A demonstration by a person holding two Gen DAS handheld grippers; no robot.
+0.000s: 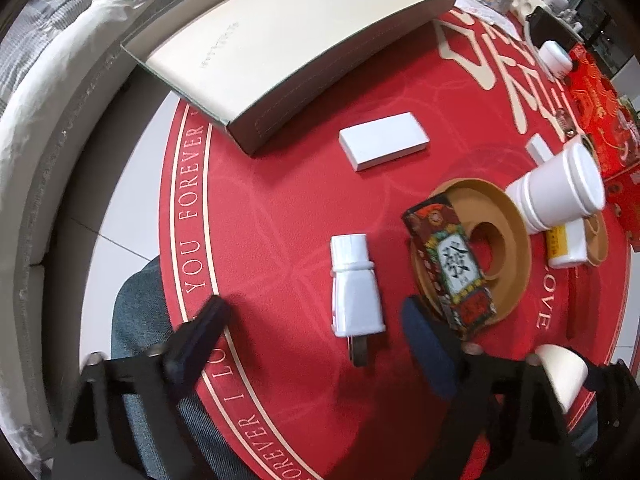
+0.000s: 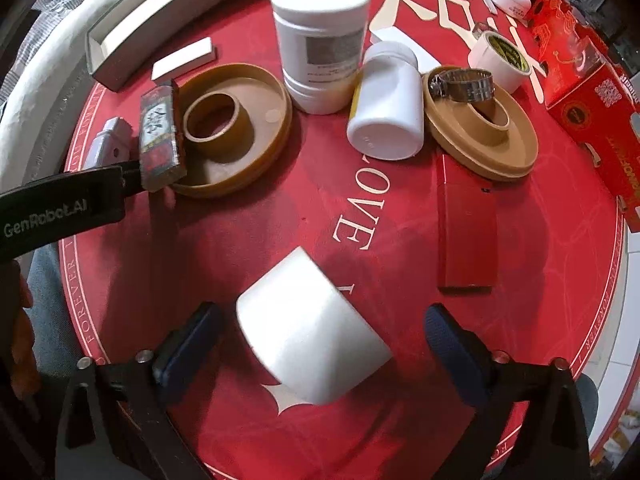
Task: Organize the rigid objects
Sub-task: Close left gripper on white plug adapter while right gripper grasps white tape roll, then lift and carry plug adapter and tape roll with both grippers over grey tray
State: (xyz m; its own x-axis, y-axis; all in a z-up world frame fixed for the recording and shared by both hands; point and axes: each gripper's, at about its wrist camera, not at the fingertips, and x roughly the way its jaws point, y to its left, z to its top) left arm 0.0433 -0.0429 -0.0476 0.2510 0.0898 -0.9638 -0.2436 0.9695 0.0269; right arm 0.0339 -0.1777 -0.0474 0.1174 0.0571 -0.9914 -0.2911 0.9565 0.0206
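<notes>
Your left claw: its two pads are apart and nothing is pressed between them. The white plug lies flat on the tabletop just in front of the gap.
Your right claw: its pads are apart too. The white cup-shaped piece lies on its side between them, and I see a gap on each side, so you are not squeezing it yet.
Where the things are: they are spread over the red round mat. The flat white box sits near the big open box. The painted block leans on the rim of a brown ring dish. Two white jars stand or lean between the two brown dishes.
Step in hand: I think you are about to pick up the plug with the left and the white piece with the right.
How to do it well: bring the left claw forward until the plug's body sits in the middle of the gap. Grab its flat sides, not the metal pins.
Watch out: the painted block is very near your left claw's right pad, so keep away from it.
Right side tip: the white piece is round and may roll. Close slowly and evenly on it.
</notes>
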